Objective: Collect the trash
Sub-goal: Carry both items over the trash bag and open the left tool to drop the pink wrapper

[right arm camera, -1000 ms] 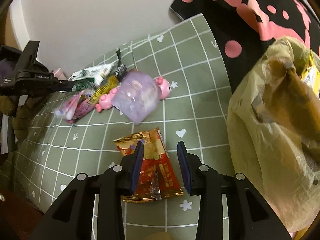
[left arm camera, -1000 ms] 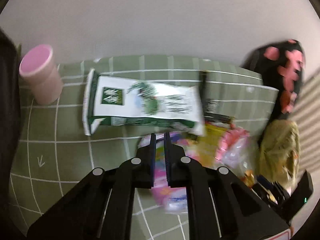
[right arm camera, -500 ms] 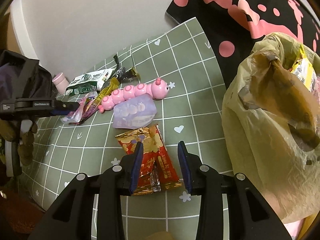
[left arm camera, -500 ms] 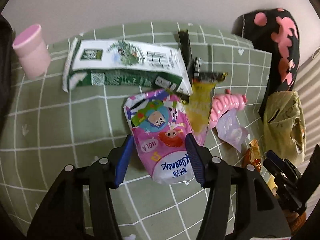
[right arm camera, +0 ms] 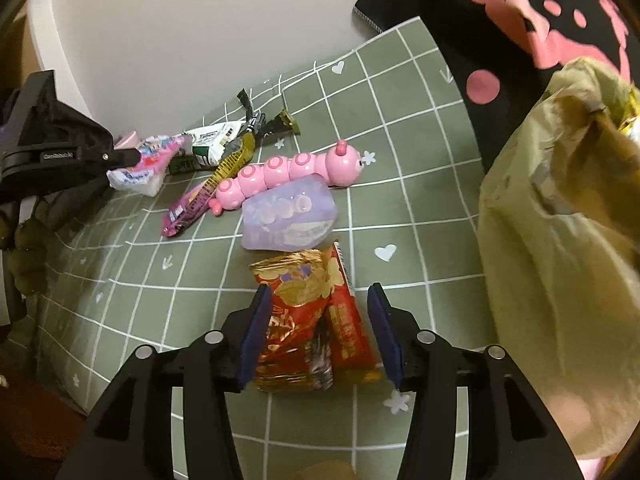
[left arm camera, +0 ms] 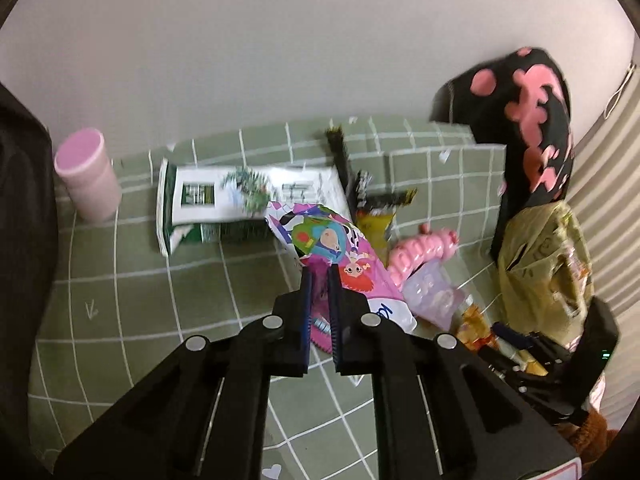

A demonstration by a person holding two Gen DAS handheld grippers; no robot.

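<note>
My left gripper (left arm camera: 319, 272) is shut on a pink cartoon-printed tissue packet (left arm camera: 344, 252), lifted slightly off the green grid mat (left arm camera: 140, 320). The right wrist view shows that packet (right arm camera: 144, 168) held at the far left. My right gripper (right arm camera: 319, 291) hangs over two red-and-gold snack wrappers (right arm camera: 304, 312). Its jaws are opening, the wrappers lie between them, and the right pad stands off them. An olive plastic trash bag (right arm camera: 560, 260) stands open at the right, also visible from the left wrist (left arm camera: 548, 264).
On the mat lie a pink caterpillar toy (right arm camera: 288, 170), a purple pouch (right arm camera: 288, 216), a yellow-and-purple wrapper (right arm camera: 200, 200), a green-and-white packet (left arm camera: 224, 200) and a black wrapper (left arm camera: 340, 148). A pink cup (left arm camera: 86, 176) stands by the wall. A black, pink-patterned bag (left arm camera: 528, 120) sits behind the trash bag.
My left gripper opened around the pink packet, then shut on it and raised it. The right jaws widened over the red wrappers. The purple pouch dropped onto the mat beside the caterpillar.
</note>
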